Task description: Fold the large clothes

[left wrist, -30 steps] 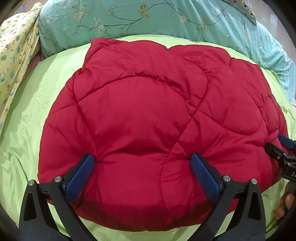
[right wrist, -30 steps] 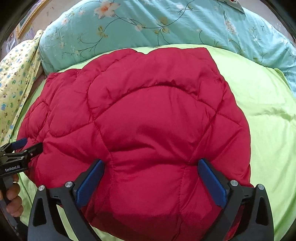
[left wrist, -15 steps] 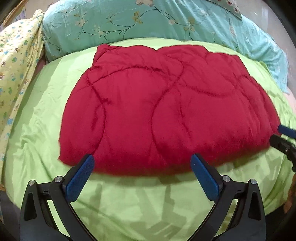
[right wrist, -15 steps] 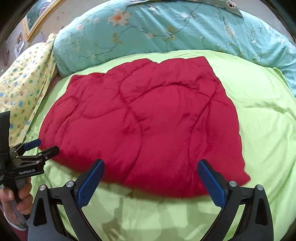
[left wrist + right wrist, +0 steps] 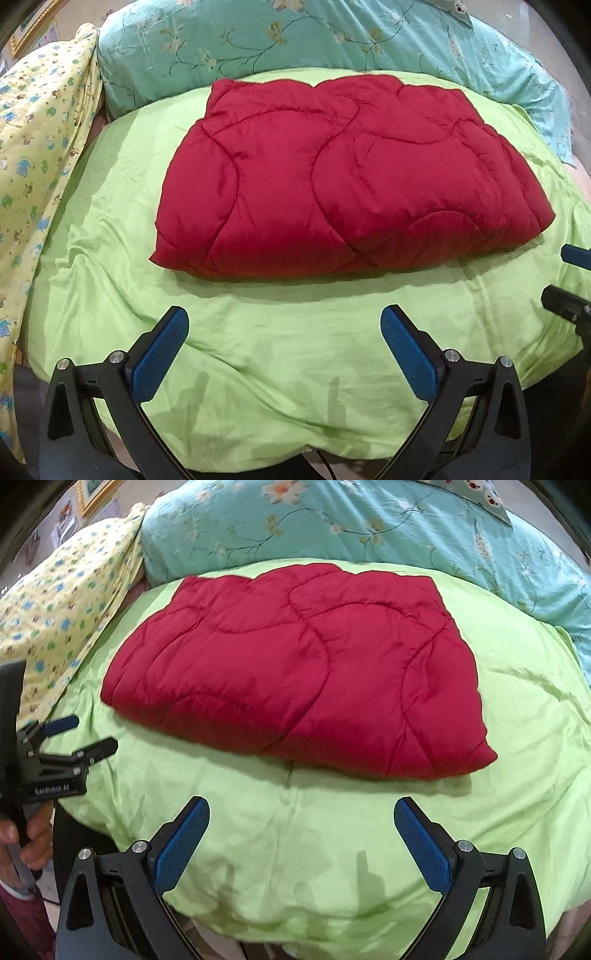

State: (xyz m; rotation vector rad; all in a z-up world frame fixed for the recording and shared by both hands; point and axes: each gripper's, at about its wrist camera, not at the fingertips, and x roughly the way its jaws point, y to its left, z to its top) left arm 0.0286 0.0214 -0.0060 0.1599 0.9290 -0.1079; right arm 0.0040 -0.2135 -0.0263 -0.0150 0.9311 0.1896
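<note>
While both tools (image 5: 284, 343) (image 5: 301, 827) gape empty, teal bedding (image 5: 332, 40) borders the red quilt (image 5: 351, 177).

I'm seeing a deep red quilted garment (image 5: 347, 177), stitched in curving lines, lying on a plain lime-green bed sheet (image 5: 280, 354). Beyond the red piece there's a teal cover (image 5: 332, 33) with a floral vine print. To the red piece's left, a pale yellow fabric (image 5: 40, 133) with small blue and green figures. My left gripper (image 5: 284, 347) and right gripper (image 5: 303, 830): black frames, blue pads.
</note>
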